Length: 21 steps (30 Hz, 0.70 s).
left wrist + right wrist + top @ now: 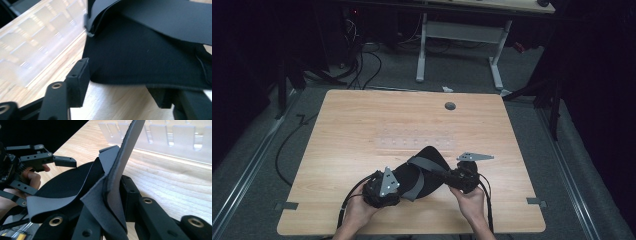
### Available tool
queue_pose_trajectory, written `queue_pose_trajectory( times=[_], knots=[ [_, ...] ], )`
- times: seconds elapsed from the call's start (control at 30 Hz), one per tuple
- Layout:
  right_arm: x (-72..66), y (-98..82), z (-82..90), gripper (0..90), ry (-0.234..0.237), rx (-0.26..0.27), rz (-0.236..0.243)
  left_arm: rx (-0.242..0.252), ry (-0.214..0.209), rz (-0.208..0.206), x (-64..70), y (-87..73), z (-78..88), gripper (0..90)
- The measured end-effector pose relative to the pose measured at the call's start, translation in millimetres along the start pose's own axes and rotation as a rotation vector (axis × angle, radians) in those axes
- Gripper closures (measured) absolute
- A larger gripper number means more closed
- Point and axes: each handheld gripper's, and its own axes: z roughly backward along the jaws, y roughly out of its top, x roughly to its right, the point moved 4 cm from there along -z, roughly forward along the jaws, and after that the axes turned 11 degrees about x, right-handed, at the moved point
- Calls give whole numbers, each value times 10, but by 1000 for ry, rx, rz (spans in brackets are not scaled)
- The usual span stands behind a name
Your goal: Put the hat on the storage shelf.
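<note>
A black padded fabric piece (424, 175) with grey straps (428, 163) lies at the front middle of the wooden table (352, 130). My right gripper (443, 175) comes in from the right and is shut on the piece's edge, so that in the right gripper view the fabric (117, 170) stands up out of my right gripper (113, 197). My left gripper (402, 182) is at the piece's left end. In the left gripper view the fabric (150, 50) has its rim between the jaws of my left gripper (120, 82), which stands open with a gap beside one pad.
A clear plastic tray with a row of slots (414, 141) lies just beyond the fabric, near the table's middle. A grey cable grommet (450, 106) sits near the far edge. Cables trail from both grippers over the front edge. A desk frame stands on the floor behind.
</note>
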Motion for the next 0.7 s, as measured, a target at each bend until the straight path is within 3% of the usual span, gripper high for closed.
queue_pose_trajectory(
  times=[0.17,0.3,0.53,0.7],
  knots=[
    [-52,-6,-67,804,11,-7,6,-18,-23,-18,39,-21,1,467],
    [-80,16,-71,794,34,5,1,-35,-50,31,40,3,26,656],
    [-74,50,-42,759,35,30,3,-39,-98,19,115,64,72,815],
    [-57,69,-11,704,33,47,-4,-44,-132,14,190,99,102,863]
  ],
)
